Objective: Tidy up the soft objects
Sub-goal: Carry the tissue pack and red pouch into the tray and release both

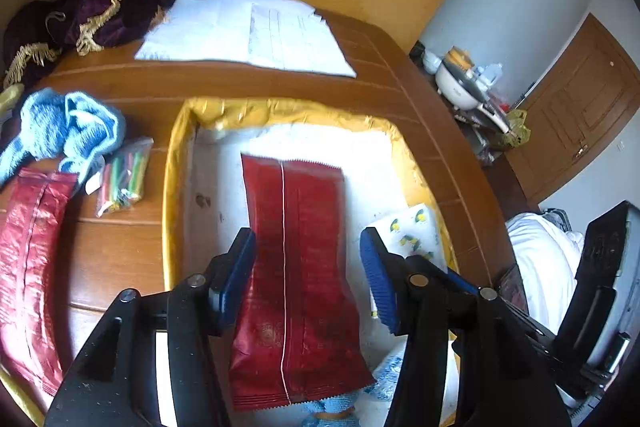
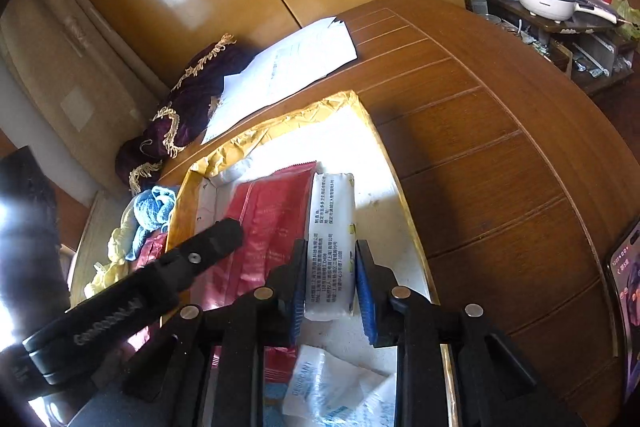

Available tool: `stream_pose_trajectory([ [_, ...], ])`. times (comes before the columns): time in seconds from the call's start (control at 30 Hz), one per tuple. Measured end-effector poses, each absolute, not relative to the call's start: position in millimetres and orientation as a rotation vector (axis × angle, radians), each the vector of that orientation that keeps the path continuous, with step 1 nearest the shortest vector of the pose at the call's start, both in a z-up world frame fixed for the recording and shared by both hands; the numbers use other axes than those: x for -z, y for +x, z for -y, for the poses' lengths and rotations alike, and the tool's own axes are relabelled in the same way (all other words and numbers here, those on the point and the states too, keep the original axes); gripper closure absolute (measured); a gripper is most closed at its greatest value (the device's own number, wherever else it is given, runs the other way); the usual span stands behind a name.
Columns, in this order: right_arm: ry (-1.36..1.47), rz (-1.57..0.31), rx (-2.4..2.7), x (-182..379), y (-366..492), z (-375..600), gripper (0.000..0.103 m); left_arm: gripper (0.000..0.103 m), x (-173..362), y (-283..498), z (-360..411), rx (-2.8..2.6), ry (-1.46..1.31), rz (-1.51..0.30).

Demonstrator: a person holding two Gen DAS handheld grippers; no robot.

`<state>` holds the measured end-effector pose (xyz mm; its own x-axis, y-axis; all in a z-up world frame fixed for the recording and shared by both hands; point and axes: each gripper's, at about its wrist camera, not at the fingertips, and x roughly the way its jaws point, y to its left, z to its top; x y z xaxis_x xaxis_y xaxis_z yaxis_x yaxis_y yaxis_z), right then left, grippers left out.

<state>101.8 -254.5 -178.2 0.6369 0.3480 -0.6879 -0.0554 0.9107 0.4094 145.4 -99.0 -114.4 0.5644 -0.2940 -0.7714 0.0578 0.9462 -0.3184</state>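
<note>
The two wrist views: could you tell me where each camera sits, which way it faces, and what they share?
Left wrist: rides the left gripper, looking down along its spread blue pads into the yellow-rimmed box at a red packet; the other gripper's black body shows at the right edge.
Right wrist: rides the right gripper, facing down into the box, pads against a white tissue pack; the left gripper crosses at left.
Shared: box, red packet, papers, purple cloth, wooden table.
</note>
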Motion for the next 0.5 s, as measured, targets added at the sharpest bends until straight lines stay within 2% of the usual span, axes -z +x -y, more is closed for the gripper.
stream_pose_trajectory([
  [0.07, 0.380, -0.829, -0.245, 175.1, 97.6, 255.6, 0.070, 0.042, 107.6, 142.2, 94.3, 0.222, -0.280, -0.918],
  [0.27, 0.357, -0.718, -0.246, 152.9, 72.9, 247.9, 0.050, 0.040, 87.7, 113.2, 72.0, 0.228, -0.345, -0.840],
  [0.5, 0.303, -0.648, -0.409, 132.7, 42.9, 211.9, 0.047, 0.033, 80.9, 60.1, 28.1, 0.117, -0.410, -0.751],
])
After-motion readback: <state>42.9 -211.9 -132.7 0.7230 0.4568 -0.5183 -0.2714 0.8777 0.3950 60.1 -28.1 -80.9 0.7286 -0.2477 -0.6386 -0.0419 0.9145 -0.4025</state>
